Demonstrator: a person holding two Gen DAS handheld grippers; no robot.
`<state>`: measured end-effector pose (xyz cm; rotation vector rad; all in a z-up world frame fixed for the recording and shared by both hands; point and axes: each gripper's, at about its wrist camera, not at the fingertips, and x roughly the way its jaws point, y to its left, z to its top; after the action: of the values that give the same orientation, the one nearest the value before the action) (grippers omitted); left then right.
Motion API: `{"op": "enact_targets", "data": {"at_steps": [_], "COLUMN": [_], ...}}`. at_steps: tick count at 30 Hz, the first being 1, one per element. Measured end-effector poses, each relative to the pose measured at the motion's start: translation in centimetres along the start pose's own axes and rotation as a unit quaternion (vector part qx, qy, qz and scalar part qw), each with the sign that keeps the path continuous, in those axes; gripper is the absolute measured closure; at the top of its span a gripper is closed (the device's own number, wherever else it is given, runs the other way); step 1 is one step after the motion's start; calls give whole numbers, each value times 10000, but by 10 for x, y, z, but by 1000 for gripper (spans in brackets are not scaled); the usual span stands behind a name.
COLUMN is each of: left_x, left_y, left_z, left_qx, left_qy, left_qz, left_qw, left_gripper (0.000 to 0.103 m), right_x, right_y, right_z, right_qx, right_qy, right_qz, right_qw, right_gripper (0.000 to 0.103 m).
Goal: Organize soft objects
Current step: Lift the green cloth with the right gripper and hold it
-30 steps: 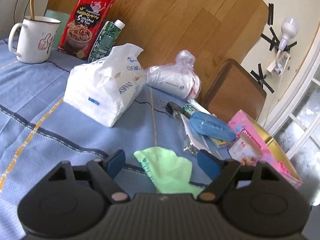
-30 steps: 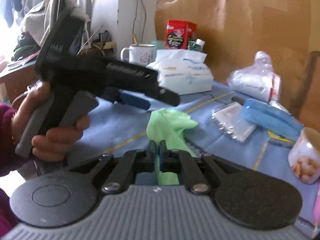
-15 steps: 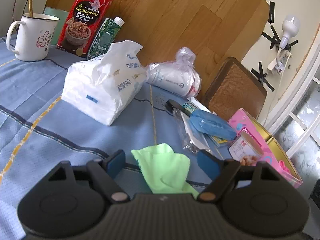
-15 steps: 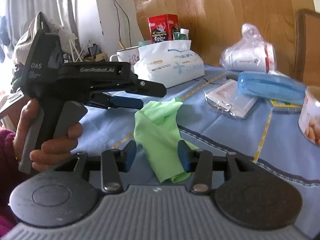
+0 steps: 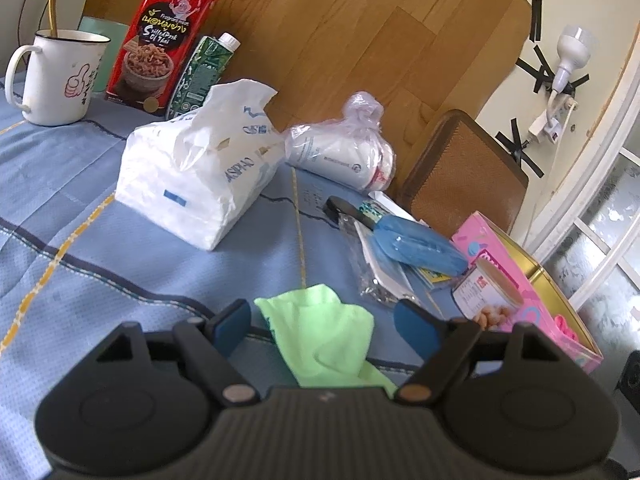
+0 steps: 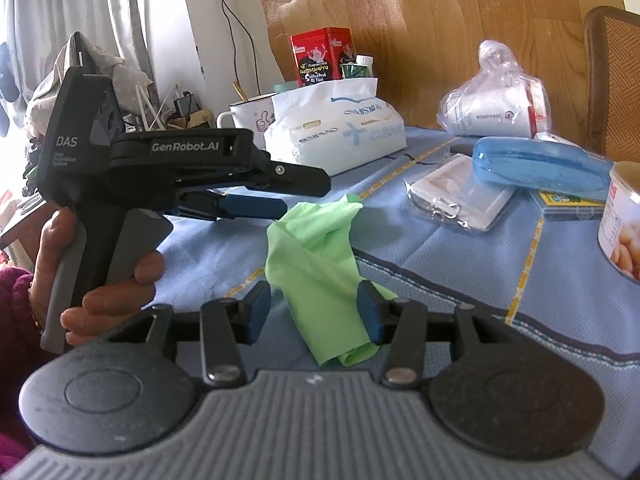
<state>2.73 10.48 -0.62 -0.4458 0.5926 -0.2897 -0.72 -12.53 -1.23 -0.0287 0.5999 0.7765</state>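
A crumpled light green cloth (image 5: pixel 324 336) lies on the blue tablecloth (image 5: pixel 80 240). My left gripper (image 5: pixel 324 322) is open, its blue pads on either side of the cloth. In the right wrist view the same cloth (image 6: pixel 316 248) lies between the blue pads of my right gripper (image 6: pixel 314 312), which is open and holds nothing. The left gripper (image 6: pixel 248 200) shows there from the side, held in a hand, its tips just left of the cloth.
A white tissue pack (image 5: pixel 200 184), a bagged white roll (image 5: pixel 344 152), a blue case (image 5: pixel 416 244), a tin can (image 5: pixel 488 292) and a pink box (image 5: pixel 532 292) lie beyond. A mug (image 5: pixel 56 76), red packet (image 5: pixel 164 36) and green carton (image 5: pixel 200 72) stand at the back.
My right gripper was shut on the green cloth a second ago and has opened wide, letting it go. The left gripper has stayed open around the cloth.
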Motion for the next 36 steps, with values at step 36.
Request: {"op": "enact_targets", "data": {"at_steps": [36], "left_x": [2], "left_y": [-18], "left_z": [-3], "left_qx": [718], "left_qy": [163], "left_qz": [-343], "left_qw": [9967], "left_gripper": [21], "right_x": [0], "right_y": [-3], "right_z": [0], "right_qx": [45], "right_qy": [-23], "right_qz": [2], "right_qw": [10000], "right_gripper": [43]}}
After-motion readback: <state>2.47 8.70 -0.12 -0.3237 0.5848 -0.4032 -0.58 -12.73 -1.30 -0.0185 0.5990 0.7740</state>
